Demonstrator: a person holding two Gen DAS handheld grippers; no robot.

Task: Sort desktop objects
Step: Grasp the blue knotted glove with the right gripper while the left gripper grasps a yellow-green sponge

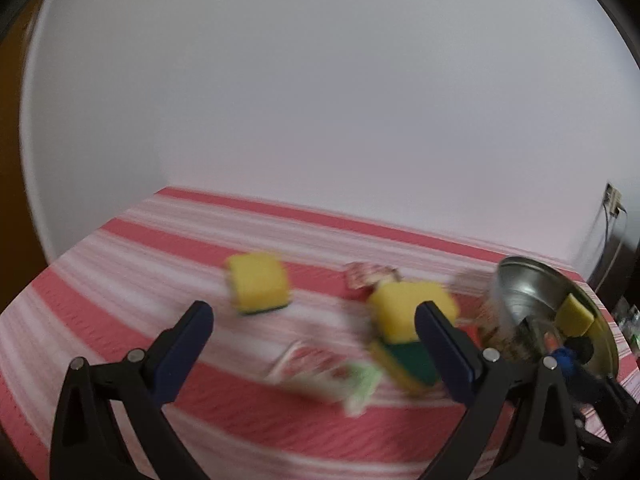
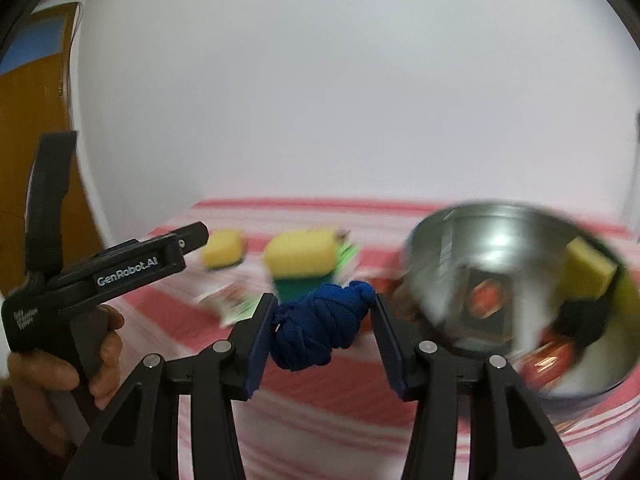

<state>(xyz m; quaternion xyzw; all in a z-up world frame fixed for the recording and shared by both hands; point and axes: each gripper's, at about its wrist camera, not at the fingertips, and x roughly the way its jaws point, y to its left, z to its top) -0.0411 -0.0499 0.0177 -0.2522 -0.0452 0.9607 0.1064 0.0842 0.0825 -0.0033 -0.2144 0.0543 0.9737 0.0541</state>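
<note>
Right tongs (image 2: 322, 312): clenched on a knotted blue cloth bundle (image 2: 320, 326), which spans the gap between the two fingers, its ends against the inner pad faces, and hangs clear of the striped red-and-white tablecloth (image 2: 320, 408). Just to the right of the bundle sits a steel bowl (image 2: 480, 228), tilted toward the camera; inside it lie a yellow sponge (image 2: 588, 270), a dark square packet and reddish wrapped items, all smeared by motion blur.

Left tongs (image 1: 314, 312): released, fingers spread wide with nothing between them, held above the cloth. Beyond the left finger lies a yellow-and-green sponge (image 1: 258, 282) flat on the cloth; behind the right finger, a second such sponge (image 1: 400, 308) rests on what appears to be another, green face showing, though blur makes the stacking uncertain. Pale wrappers (image 1: 352, 384) lie scattered near them.

View differences: only the right wrist view shows the bundle's grip plainly and the person's hand (image 2: 60, 364) on the left tool's handle. The left wrist view shows the bowl from the side, the blue bundle at its rim edge, and a wall socket (image 1: 612, 200) with cable.
</note>
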